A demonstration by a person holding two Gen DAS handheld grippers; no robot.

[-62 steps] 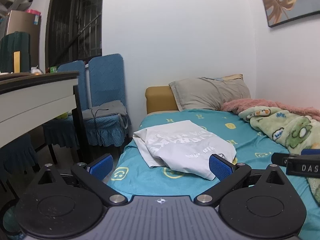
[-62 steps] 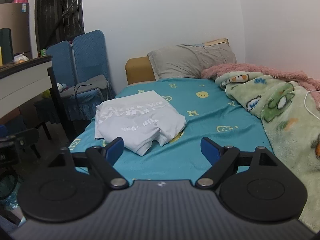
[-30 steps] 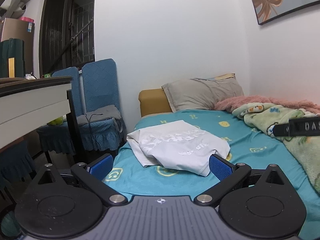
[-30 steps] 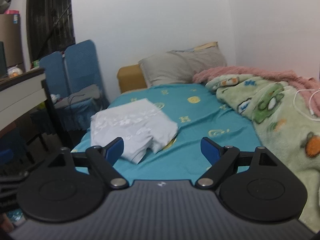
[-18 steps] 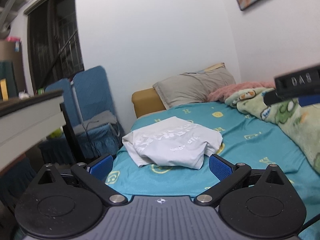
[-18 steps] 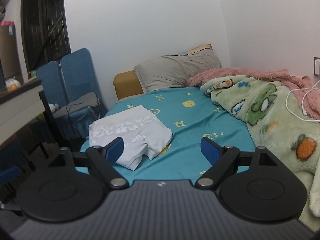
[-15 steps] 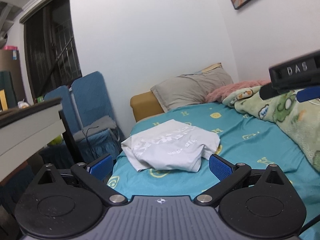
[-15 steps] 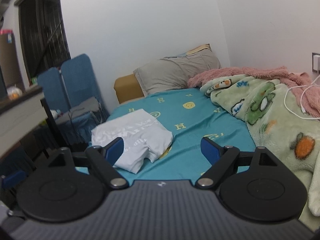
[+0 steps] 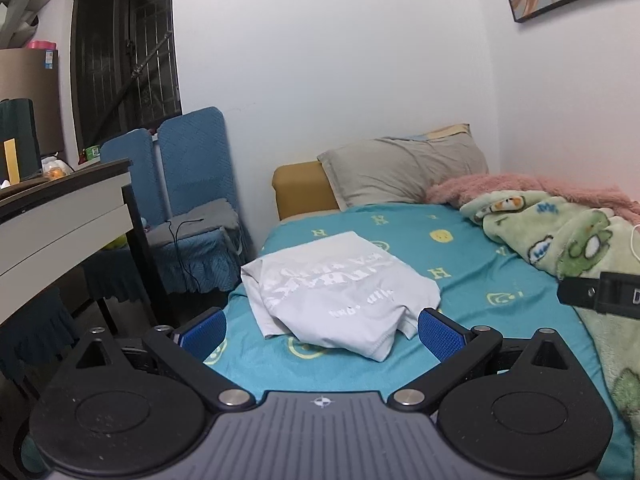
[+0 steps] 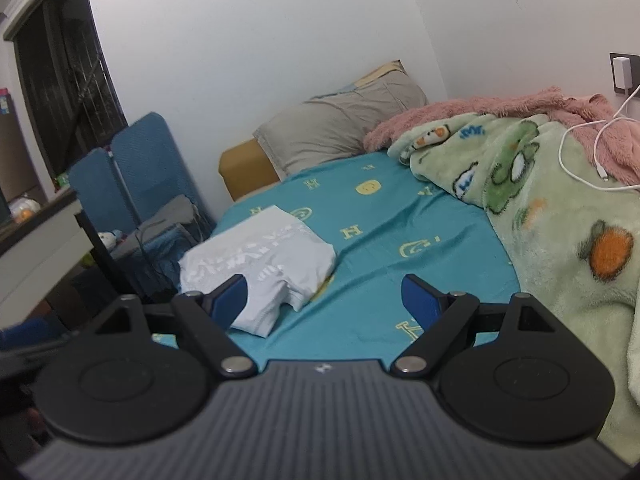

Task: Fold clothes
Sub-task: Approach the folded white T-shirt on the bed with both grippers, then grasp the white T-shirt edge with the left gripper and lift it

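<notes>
— Where did the clothing lie when you looked along the left gripper [image 9: 322, 330]?

— A folded white T-shirt with pale printed lettering [image 9: 340, 292] lay on the teal bedsheet with yellow smiley faces and letters [image 9: 460, 276], just ahead of the blue fingertip pads [image 9: 440, 334] and between them in the view. The jaws were spread wide, with nothing in them, and they stood clear of the cloth.

— And the right gripper [image 10: 326, 298]?

— Also spread wide and empty. From there the same shirt [image 10: 260, 260] sat ahead and to the left, its near hem partly hidden behind the left blue pad [image 10: 228, 300]. Bare sheet [image 10: 380, 240] lay straight ahead between the fingers.

— What else lay around them?

— To the right of both claws was a rumpled green fleece blanket with cartoon animals [image 10: 560, 216], with a fuzzy pink blanket [image 10: 480, 112] behind it and a white charging cable [image 10: 580, 148] looped across both. Far ahead, a grey pillow [image 9: 404, 170] leaned at the wall beside a mustard-yellow headboard block [image 9: 302, 188]. Left of the left claw stood two blue fabric-covered chairs [image 9: 192, 168] and a white desk with a dark top [image 9: 60, 212]. The right gripper's black body [image 9: 600, 294] showed at the right edge of the left view.
</notes>
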